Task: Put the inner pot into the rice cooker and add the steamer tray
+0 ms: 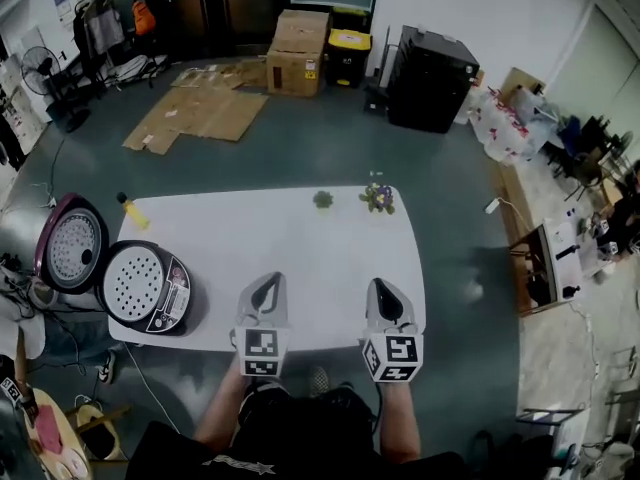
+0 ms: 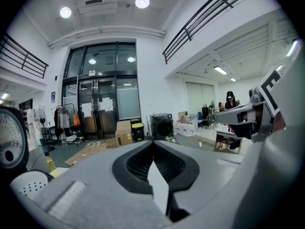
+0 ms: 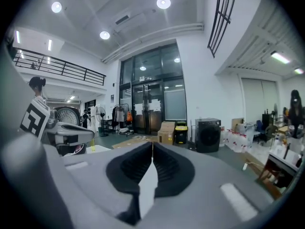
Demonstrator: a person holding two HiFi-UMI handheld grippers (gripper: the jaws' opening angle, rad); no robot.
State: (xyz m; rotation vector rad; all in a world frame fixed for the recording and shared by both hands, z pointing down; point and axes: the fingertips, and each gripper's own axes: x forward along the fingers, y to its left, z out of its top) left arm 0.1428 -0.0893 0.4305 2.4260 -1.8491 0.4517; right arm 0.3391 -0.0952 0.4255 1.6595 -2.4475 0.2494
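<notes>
Well to the left of both claws, the rice cooker [image 1: 150, 288] sits at the left end of the bench [image 1: 300, 233], overhanging its edge. The steamer tray [image 1: 133, 283] lies flat in its mouth, a round white plate dotted with small holes. Whether the inner pot is beneath it cannot be seen. The cooker body is squat, round and dark with a glossy shell, and a control panel faces right and near. Its lid [image 1: 72, 243] stands open on the far-left side, with a maroon rim and a pale perforated inner disc. The cooker's long line, lid to panel, therefore runs from far left to near right.

The left claw [image 1: 268, 280] hovers over the near edge of the bench, apart from the cooker and to its right. Its grey jaws are pressed together with nothing between the ribbed black pads. The right claw [image 1: 385, 288] is level with it further right, likewise closed and empty. Both point toward the far side.

The bench top is smooth, white and round-cornered. A yellow bottle [image 1: 133, 211] lies near its far-left corner, just beyond the lid. A small green plant [image 1: 323, 199] and a cluster of small coloured figures [image 1: 378, 198] sit at its far edge. On the grey floor beyond lie flattened cardboard sheets [image 1: 200, 110], with stacked brown boxes [image 1: 298, 51] behind them.
</notes>
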